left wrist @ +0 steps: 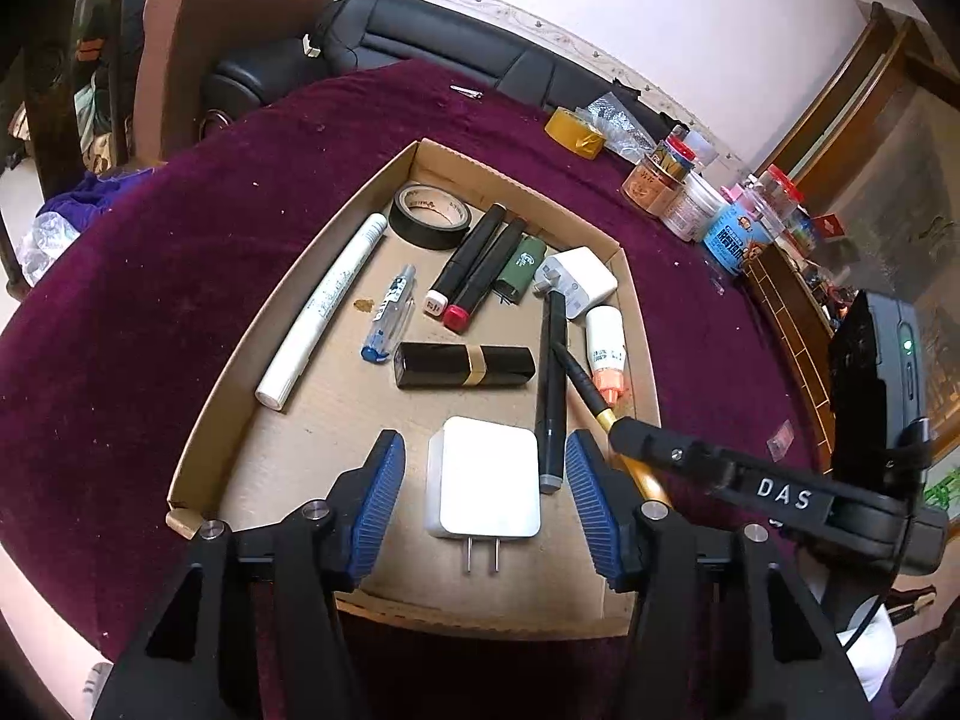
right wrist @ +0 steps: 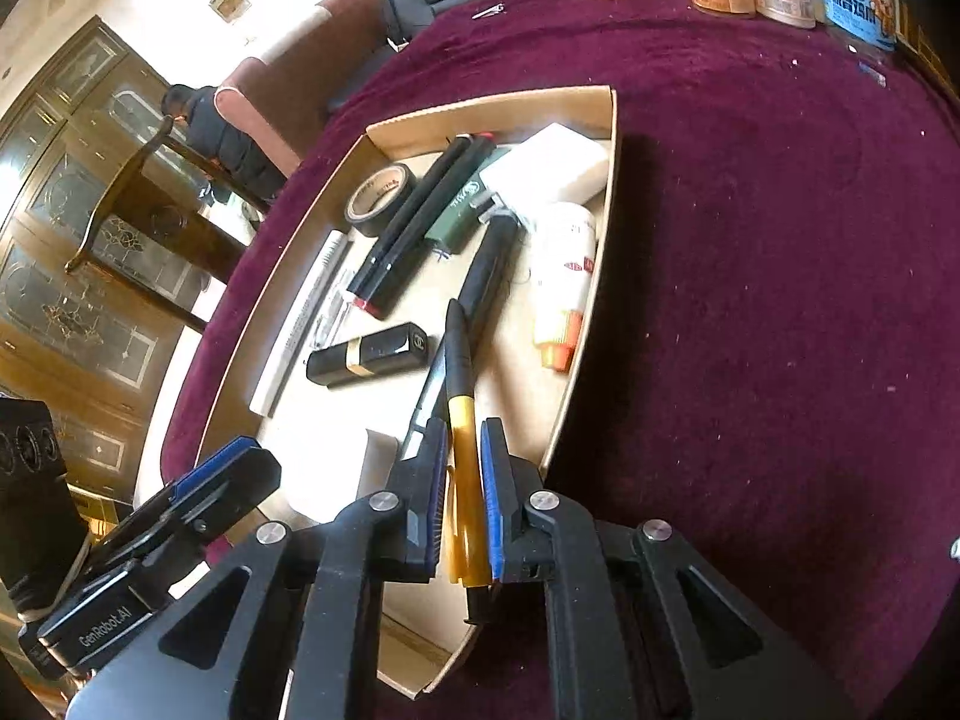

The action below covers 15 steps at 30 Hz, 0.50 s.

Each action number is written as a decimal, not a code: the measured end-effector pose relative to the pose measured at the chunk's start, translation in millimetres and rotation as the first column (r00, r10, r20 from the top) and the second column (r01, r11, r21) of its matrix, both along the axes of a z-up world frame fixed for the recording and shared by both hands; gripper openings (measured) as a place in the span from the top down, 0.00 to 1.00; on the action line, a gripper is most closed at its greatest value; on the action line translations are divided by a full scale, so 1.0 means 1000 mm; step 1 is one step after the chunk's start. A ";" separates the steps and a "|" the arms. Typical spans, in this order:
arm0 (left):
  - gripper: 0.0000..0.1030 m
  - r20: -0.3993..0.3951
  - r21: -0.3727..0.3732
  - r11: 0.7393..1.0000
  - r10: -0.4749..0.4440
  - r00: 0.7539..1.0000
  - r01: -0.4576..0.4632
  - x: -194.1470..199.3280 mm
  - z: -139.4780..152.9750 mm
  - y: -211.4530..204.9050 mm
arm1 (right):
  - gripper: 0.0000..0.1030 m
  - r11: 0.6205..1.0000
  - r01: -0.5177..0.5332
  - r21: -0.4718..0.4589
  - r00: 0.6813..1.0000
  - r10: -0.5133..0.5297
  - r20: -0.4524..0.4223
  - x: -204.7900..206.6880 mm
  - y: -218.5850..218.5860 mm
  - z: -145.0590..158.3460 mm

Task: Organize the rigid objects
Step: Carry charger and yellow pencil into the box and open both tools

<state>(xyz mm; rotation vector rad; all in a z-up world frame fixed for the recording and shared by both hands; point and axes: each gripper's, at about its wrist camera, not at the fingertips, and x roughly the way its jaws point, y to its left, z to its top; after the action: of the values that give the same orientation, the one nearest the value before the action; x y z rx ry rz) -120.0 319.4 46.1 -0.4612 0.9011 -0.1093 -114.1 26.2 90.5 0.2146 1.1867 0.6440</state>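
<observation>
My right jaws pinched the pen (right wrist: 461,420), left jaws spread above the tray (left wrist: 288,276); released carelessly beside the marker (left wrist: 552,384), it could roll.

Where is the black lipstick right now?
In the left wrist view, the lipstick lies in the middle of the box, between the blue pen and the white charger.

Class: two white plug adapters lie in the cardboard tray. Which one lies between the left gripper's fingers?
The larger adapter, metal prongs pointing toward the camera, sits between the open left gripper. The other adapter lies in the tray's far corner.
</observation>
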 end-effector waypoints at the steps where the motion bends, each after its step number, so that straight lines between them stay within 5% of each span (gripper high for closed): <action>1: 0.52 -0.001 -0.002 1.000 0.002 1.000 -0.002 -0.001 -0.001 0.001 | 0.91 1.000 0.003 0.002 1.000 -0.003 0.005 -0.001 -0.001 0.000; 15: 0.46 0.004 -0.021 1.000 0.010 1.000 -0.010 -0.014 0.003 0.000 | 0.84 0.999 0.046 0.028 0.997 -0.047 0.053 -0.016 -0.021 0.012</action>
<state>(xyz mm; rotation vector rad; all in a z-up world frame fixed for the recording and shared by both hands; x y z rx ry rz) -134.2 319.6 49.6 -0.4846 0.8939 -0.1107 -129.8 5.6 102.9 0.2458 1.1193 0.6216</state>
